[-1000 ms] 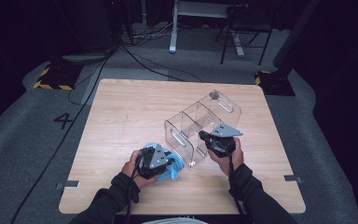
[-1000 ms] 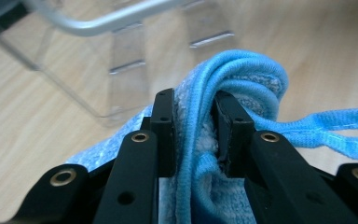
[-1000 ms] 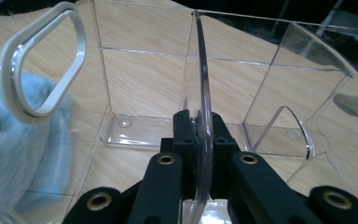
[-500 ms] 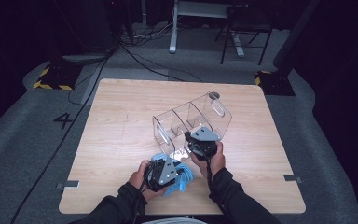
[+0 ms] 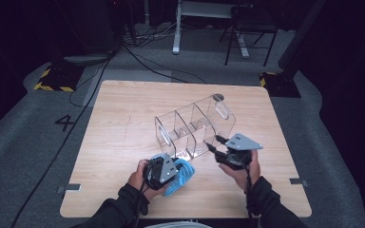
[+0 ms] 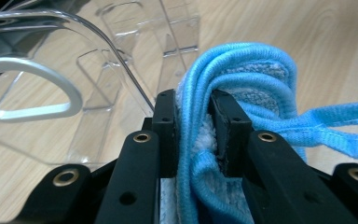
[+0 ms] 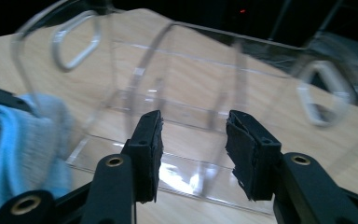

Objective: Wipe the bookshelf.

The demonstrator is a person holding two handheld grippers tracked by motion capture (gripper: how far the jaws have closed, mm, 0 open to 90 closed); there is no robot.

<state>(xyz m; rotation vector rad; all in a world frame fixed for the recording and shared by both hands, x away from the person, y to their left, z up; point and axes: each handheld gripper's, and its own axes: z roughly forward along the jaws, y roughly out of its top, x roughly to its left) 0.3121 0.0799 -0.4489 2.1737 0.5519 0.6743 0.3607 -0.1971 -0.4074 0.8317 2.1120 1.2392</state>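
Observation:
A clear acrylic organizer [image 5: 195, 127] with several divided compartments and a cut-out handle at each end stands mid-table. My left gripper [image 5: 172, 165] is just in front of its near-left end, shut on a bunched blue cloth [image 5: 184, 175]. In the left gripper view the pads [image 6: 167, 122] squeeze the cloth [image 6: 256, 79] beside the organizer's wall [image 6: 51, 46]. My right gripper [image 5: 214, 143] sits at the organizer's near-right side. Its jaws have just been opening, and in the right gripper view that gripper [image 7: 193, 140] holds nothing, with the organizer [image 7: 191, 70] beyond it and the cloth [image 7: 25, 135] at left.
The wooden table [image 5: 123, 118] has bare room on its left half and far edge. A small round grey mark [image 5: 218, 97] lies behind the organizer. Cables, a desk frame and chair legs are on the dark floor beyond.
The organizer slid left toward my left gripper with the right gripper on it. The right gripper then let go, opened and drew back to the right. The left gripper kept its grip.

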